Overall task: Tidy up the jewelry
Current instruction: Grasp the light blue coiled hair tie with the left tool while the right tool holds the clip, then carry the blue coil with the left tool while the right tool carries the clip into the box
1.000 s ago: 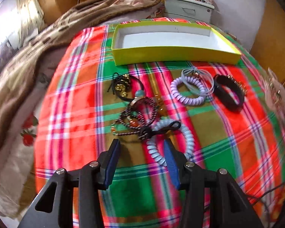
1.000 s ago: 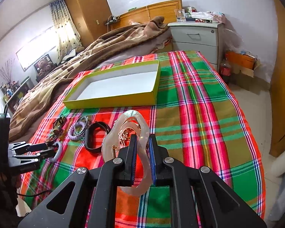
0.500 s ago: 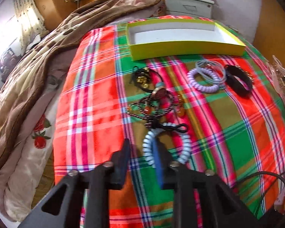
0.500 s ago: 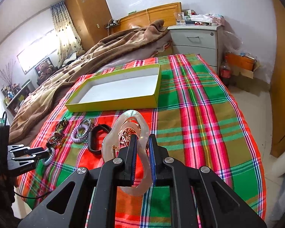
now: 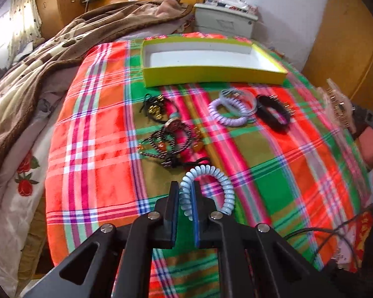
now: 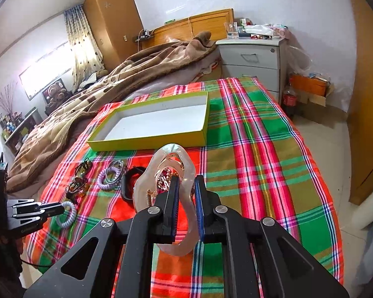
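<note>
My left gripper (image 5: 185, 186) has its jaws closing, and the pads press on one side of a light blue coil band (image 5: 226, 189), which hangs a little above the plaid cover. From the right wrist view, the left gripper (image 6: 61, 208) holds that coil band (image 6: 69, 215) at the left. My right gripper (image 6: 186, 181) is shut on a clear pink hair clip (image 6: 172, 157). A yellow box (image 5: 211, 76) with a white floor lies beyond, also seen as the yellow box (image 6: 146, 142). Between them lie a purple coil band (image 5: 226, 119), a black studded bracelet (image 5: 273, 114) and braided cord bracelets (image 5: 166, 140).
A red and green plaid cover (image 5: 92, 136) spreads over the bed. A brown blanket (image 5: 37, 57) is heaped at the left. A grey nightstand (image 6: 251, 59) stands past the bed's far corner. A black cable (image 5: 318, 231) runs at the lower right.
The left jaws have closed from wide open onto the light blue coil band and lifted it off the cord bracelets. The right gripper and its clip have stayed put.
</note>
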The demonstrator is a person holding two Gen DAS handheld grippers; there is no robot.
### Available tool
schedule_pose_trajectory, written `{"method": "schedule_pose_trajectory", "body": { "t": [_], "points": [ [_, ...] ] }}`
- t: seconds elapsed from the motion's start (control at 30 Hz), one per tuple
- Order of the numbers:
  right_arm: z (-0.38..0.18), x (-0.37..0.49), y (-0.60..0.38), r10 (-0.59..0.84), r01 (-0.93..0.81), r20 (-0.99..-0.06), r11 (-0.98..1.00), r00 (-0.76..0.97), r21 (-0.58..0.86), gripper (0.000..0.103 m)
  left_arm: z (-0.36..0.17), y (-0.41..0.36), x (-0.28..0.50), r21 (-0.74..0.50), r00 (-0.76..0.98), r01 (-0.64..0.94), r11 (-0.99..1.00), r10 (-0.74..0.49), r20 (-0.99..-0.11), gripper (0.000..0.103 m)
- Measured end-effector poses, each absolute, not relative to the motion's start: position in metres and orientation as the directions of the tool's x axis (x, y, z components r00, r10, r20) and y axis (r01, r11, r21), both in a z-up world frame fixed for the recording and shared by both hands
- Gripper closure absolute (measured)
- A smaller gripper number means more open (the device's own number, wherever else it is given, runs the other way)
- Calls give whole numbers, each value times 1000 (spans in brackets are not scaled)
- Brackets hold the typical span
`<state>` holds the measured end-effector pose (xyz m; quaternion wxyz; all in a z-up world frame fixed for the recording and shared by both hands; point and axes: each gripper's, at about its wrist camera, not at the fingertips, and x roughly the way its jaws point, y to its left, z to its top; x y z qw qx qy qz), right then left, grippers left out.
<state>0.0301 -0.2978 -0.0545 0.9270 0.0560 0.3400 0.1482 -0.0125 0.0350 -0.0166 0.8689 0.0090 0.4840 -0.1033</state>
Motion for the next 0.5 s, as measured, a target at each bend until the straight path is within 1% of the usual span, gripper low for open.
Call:
{"method": "schedule_pose_trajectory", "body": {
  "t": [0.23, 0.5],
  "points": [
    [-39, 30, -292, 308, -235, -590, 951, 746, 199, 90, 11, 38, -10, -100, 570, 197, 975, -197, -798, 93],
    [-17, 51, -284, 286, -227, -572, 958, 769, 174, 90, 35, 45, 26, -115, 621, 189, 975, -209, -755, 93]
  ]
}}
